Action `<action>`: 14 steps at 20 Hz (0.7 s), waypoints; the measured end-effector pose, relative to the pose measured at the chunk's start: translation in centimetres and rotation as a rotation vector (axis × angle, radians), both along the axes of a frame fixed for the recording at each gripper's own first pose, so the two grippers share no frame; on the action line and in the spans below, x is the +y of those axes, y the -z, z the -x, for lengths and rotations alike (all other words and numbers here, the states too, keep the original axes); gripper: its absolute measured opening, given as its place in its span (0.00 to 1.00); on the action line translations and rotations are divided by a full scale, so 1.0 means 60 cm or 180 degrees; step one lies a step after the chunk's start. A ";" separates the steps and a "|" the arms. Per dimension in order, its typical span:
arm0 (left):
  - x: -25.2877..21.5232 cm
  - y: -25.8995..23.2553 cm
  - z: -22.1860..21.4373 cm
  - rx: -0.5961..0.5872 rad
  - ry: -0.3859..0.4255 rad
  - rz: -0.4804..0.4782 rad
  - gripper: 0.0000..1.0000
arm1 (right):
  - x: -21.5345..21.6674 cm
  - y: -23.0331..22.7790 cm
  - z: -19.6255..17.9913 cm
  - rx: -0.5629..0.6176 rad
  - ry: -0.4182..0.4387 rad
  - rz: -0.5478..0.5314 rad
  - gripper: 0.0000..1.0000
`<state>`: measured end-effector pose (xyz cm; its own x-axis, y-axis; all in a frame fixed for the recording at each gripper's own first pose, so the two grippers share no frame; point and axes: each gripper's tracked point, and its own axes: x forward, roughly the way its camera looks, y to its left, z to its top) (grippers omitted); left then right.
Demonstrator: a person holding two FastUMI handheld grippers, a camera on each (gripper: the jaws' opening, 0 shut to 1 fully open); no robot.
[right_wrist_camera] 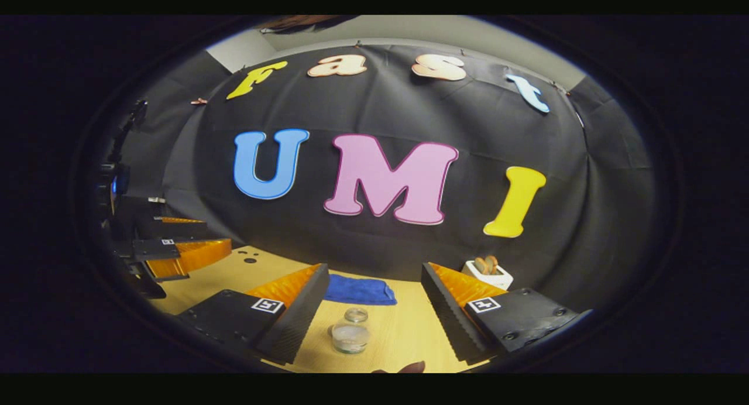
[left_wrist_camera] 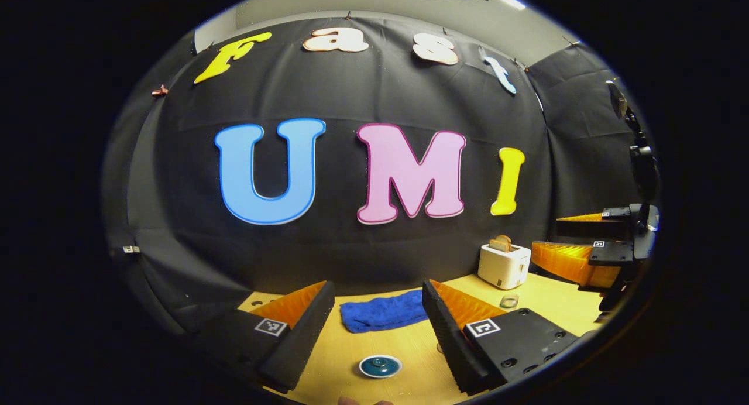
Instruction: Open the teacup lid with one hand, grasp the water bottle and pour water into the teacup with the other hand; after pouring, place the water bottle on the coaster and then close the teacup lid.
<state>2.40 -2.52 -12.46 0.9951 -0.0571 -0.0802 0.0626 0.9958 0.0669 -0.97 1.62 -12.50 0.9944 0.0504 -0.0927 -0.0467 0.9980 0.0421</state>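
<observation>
In the left gripper view, the teacup (left_wrist_camera: 380, 366) sits low on the wooden table with its teal lid on, a white rim around it. My left gripper (left_wrist_camera: 378, 285) stands open above it, one finger on either side and neither touching. The clear water bottle (right_wrist_camera: 350, 332) stands upright on the table in the right gripper view, and appears small in the left gripper view (left_wrist_camera: 509, 301). My right gripper (right_wrist_camera: 375, 267) is open with the bottle between and ahead of its fingers, untouched. A brown edge (right_wrist_camera: 409, 367) shows at the bottom; I cannot tell what it is.
A folded blue towel (left_wrist_camera: 383, 311) (right_wrist_camera: 358, 290) lies at the table's back by the black cloth. A white toaster (left_wrist_camera: 503, 264) (right_wrist_camera: 488, 271) with bread stands at the back right. Each gripper sees the other at its side (left_wrist_camera: 553, 236) (right_wrist_camera: 213, 234).
</observation>
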 end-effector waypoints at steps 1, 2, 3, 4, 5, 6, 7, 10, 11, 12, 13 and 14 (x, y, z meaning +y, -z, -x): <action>-0.005 0.028 -0.005 0.0018 0.0013 0.0011 0.95 | 0.003 0.019 0.000 0.0018 -0.0007 0.0001 0.98; -0.012 0.058 -0.012 0.0026 0.0056 0.0029 0.95 | 0.009 0.048 0.001 0.0061 -0.0060 -0.0030 0.98; -0.012 0.079 -0.017 0.0039 0.0055 0.0008 0.95 | 0.014 0.064 0.001 0.0077 -0.0090 -0.0057 0.98; -0.007 0.106 -0.022 0.0069 0.0049 -0.0030 0.95 | 0.014 0.079 0.001 0.0089 -0.0101 -0.0070 0.98; -0.004 0.131 -0.029 0.0108 0.0036 -0.0058 0.95 | 0.013 0.097 -0.003 0.0094 -0.0106 -0.0070 0.98; 0.000 0.159 -0.035 0.0147 0.0027 -0.0072 0.95 | 0.013 0.113 -0.005 0.0092 -0.0105 -0.0051 0.98; 0.003 0.184 -0.040 0.0172 0.0012 -0.0077 0.95 | 0.015 0.132 -0.007 0.0101 -0.0115 -0.0028 0.98; 0.013 0.251 -0.058 0.0252 -0.0030 -0.0079 0.96 | 0.018 0.184 -0.011 0.0146 -0.0092 0.0030 0.99; 0.014 0.273 -0.063 0.0285 -0.0049 -0.0068 0.96 | 0.018 0.200 -0.010 0.0179 -0.0082 0.0016 0.96; 0.016 0.290 -0.067 0.0329 -0.0061 -0.0054 0.94 | 0.023 0.215 -0.011 0.0221 -0.0077 -0.0013 0.96; 0.018 0.305 -0.069 0.0371 -0.0075 -0.0052 0.93 | 0.027 0.226 -0.010 0.0245 -0.0079 -0.0049 0.99; 0.020 0.320 -0.071 0.0412 -0.0087 -0.0048 0.90 | 0.031 0.232 -0.010 0.0258 -0.0078 -0.0066 0.98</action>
